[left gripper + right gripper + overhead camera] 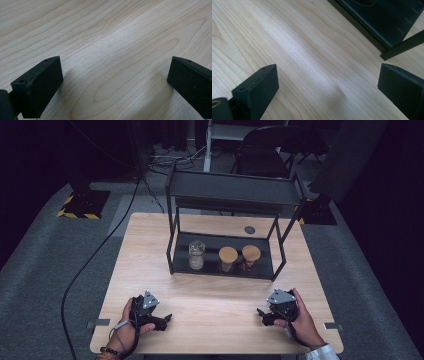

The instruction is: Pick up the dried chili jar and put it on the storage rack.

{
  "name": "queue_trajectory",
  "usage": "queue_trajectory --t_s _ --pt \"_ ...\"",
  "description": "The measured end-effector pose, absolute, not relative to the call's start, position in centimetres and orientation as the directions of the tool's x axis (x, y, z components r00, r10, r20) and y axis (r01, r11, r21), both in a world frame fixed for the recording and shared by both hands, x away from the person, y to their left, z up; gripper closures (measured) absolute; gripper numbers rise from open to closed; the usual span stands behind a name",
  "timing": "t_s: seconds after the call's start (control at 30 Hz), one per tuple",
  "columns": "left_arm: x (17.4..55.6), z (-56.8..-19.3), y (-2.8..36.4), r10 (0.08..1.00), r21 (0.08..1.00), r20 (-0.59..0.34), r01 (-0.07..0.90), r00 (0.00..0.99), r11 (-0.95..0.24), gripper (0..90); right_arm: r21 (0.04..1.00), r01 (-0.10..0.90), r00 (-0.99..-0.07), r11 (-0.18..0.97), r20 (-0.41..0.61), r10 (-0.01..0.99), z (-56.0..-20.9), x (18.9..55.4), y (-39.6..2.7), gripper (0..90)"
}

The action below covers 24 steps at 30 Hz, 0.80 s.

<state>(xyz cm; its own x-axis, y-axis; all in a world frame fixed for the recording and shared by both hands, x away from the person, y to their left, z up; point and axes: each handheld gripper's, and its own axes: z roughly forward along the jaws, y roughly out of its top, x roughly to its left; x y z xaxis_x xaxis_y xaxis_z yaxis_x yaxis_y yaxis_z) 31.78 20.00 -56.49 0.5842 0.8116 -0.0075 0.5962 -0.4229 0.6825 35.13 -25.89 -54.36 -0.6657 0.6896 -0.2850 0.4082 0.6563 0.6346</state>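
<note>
A pale wooden table (215, 295) stood on grey carpet in a dim room, with cables, a dark chair and black stands behind it.

On the lower tray of a black two-tier metal rack (227, 195) at the far middle of the table stood three small jars in a row. The left one was a clear glass jar (196, 254) with light contents and no wooden lid to be seen on it. The middle jar (228, 258) and the right jar (250, 257) each carried a round wooden lid. All three stood upright, just beside one another, and the upper shelf looked bare.

The left gripper (162, 319) rested low over the near left part of the table, its jaws spread wide with bare wood between them, as the left gripper view confirmed. The right gripper (263, 314) sat near the right front edge, jaws likewise spread and pinching nothing; its own view caught a corner of the rack's tray and one leg ahead.

Both tools were well apart from the jars, so the work looked either not yet begun or paused between steps. Nothing was held, no jar had been lifted off the tray, and any reach toward the rack remained to be made.
</note>
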Motion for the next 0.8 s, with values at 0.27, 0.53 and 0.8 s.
queue_trajectory --t_s 0.27,0.53,0.8 --pt "31.8 -56.5 20.0 0.811 0.682 -0.008 0.596 0.586 -0.424 0.0 0.659 0.462 -0.653 0.593 -0.199 0.731 -55.1 35.3 -27.0 3.1" --pt "31.8 -56.5 20.0 0.809 0.683 -0.007 0.594 0.587 -0.425 0.0 0.693 0.562 -0.616 0.452 -0.015 0.788 -56.0 35.5 -28.7 0.4" --pt "31.9 -56.5 20.0 0.809 0.682 -0.008 0.595 0.588 -0.426 0.0 0.706 0.548 -0.623 0.448 -0.013 0.782 -56.2 35.4 -29.0 0.0"
